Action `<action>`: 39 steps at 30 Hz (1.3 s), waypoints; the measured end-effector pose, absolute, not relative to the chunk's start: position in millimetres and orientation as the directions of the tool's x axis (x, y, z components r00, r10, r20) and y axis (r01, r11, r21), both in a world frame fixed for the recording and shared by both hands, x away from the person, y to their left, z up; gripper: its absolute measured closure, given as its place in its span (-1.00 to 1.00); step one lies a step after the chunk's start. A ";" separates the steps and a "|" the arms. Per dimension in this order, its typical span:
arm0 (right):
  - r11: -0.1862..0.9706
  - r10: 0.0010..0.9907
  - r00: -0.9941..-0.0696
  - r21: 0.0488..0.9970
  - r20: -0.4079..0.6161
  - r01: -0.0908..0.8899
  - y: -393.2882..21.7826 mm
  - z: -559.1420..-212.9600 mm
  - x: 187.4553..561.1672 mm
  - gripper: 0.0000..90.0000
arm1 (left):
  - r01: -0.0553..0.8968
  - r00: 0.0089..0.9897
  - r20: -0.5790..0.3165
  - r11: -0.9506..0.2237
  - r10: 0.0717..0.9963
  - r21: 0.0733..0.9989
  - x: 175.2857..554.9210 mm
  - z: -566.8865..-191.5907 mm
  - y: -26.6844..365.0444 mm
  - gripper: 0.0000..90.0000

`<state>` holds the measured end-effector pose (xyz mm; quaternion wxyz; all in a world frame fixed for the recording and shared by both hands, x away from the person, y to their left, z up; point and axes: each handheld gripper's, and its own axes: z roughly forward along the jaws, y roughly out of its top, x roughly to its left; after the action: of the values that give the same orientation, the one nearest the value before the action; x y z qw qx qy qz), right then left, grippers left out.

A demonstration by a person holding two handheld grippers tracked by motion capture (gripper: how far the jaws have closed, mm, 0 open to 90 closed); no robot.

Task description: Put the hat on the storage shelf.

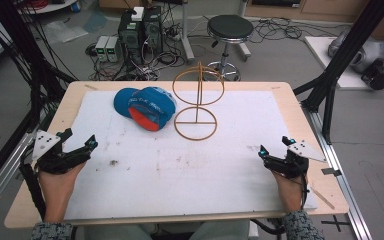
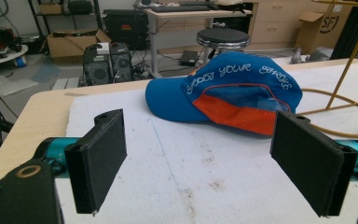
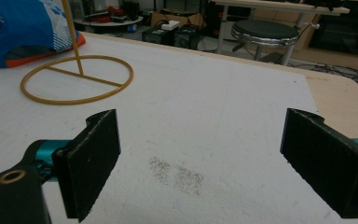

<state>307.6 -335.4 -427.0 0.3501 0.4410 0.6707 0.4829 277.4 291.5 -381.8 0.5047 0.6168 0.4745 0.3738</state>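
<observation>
Both grippers parked at the near edge, jaws wide, nothing held yet.

The left gripper (image 1: pixel 80 144) and right gripper (image 1: pixel 274 146) rest low on the white mat (image 1: pixel 230 165), both spread and empty. Further back sits the blue baseball cap (image 1: pixel 145 106), orange under the brim, just left of the gold wire hat stand (image 1: pixel 196 102). My guess is the cap goes on the stand: come in with the left gripper, pinch the brim, lift without snagging the top ring.
</observation>
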 end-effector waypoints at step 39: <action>0.180 0.924 -0.376 0.948 -0.071 0.261 -335.0 -427.9 304.9 -0.75 | 0.170 0.374 0.009 -0.078 0.928 0.982 294.4 -372.1 278.9 -0.57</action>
<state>304.9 -335.0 -427.9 0.3517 0.4338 0.6828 0.4711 294.4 278.9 -372.1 0.5262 0.6402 0.4288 0.3597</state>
